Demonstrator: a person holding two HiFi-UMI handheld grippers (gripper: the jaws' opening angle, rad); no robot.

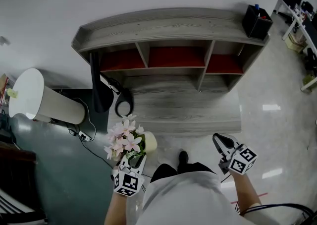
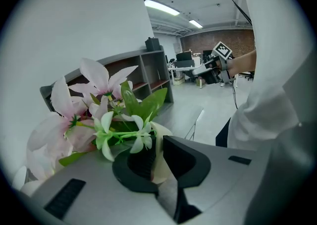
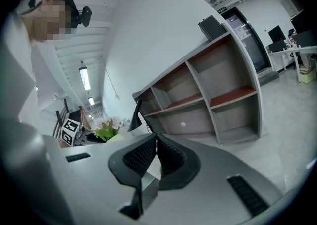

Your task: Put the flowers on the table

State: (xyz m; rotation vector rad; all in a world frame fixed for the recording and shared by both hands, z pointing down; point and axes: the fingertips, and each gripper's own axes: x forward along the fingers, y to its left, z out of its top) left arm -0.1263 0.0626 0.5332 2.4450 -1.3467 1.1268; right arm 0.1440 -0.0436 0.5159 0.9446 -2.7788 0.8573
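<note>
Left gripper (image 1: 132,158) (image 2: 159,158): jaws part-open and clamped on the rim of a cream pot (image 1: 150,142) (image 2: 161,131). The pot wall fills the gap between the pads. The flowers (image 1: 123,137) (image 2: 99,110), pink and white with green leaves, stick up out of the pot just past the jaw tips.

Right gripper (image 1: 219,140) (image 3: 156,144): jaws closed, tips touching, nothing between them.

Head view only: pot and flowers are held in the air at the person's left side, in front of the near-left corner of the grey wood surface (image 1: 188,112) and not on it. The right gripper is well apart from them, on the other side of the body.

Left gripper view only: shows the pad contact on the pot. The right gripper's marker cube is visible across the body.

Right gripper view only: shows its own closed jaws, with the flowers (image 3: 106,127) small off to the left.

Further back: black lamp (image 1: 100,92) (image 3: 136,115) at the surface's left end. Behind it is a shelf unit (image 1: 173,30) (image 3: 218,85) with red-backed compartments. A black box (image 1: 257,21) (image 3: 213,27) sits on its top right.
</note>
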